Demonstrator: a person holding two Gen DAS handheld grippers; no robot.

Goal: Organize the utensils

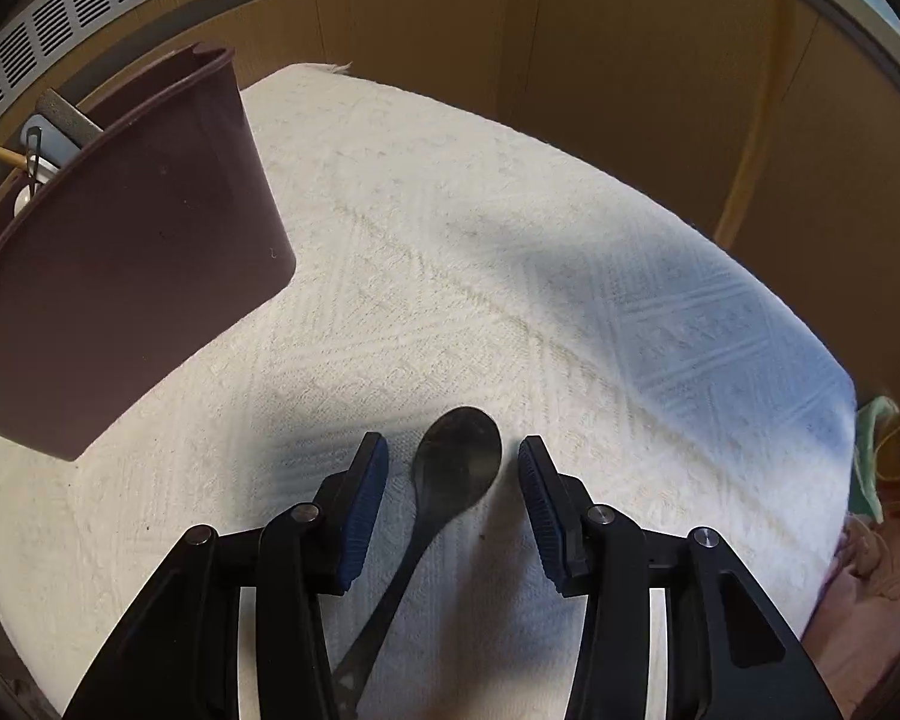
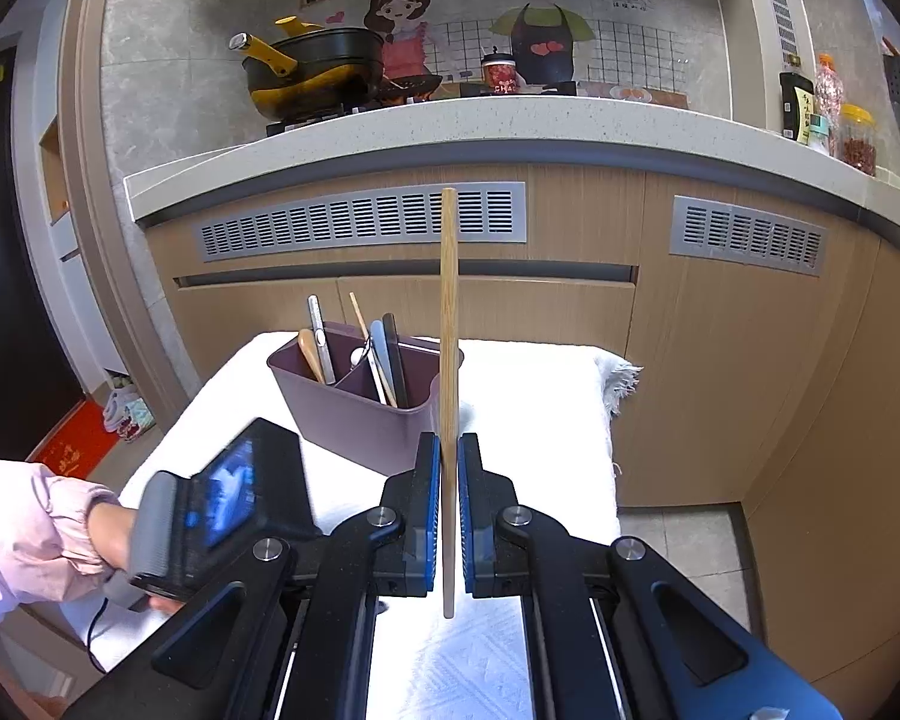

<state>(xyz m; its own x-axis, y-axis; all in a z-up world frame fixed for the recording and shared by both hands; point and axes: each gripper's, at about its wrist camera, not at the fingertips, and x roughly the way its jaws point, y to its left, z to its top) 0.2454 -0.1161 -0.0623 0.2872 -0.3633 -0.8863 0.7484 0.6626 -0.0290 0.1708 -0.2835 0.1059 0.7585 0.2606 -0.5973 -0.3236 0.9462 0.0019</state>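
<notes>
two grippers are at work over the white cloth (image 1: 450, 240). between the wide-apart jaws of the left gripper (image 1: 453, 450) lies a black spoon (image 1: 450, 474), untouched. the right gripper (image 2: 448, 456) clamps a bamboo chopstick (image 2: 449, 312) upright; beyond its jaws stands the maroon holder (image 2: 354, 414) (utensils already inside).

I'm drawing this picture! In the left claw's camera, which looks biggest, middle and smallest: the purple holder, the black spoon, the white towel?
1. White towel: fills most of the view.
2. Purple holder: a big block on the left, though its nearness to the camera enlarges it.
3. Black spoon: smallest, lying between the open left claw's fingers.
</notes>
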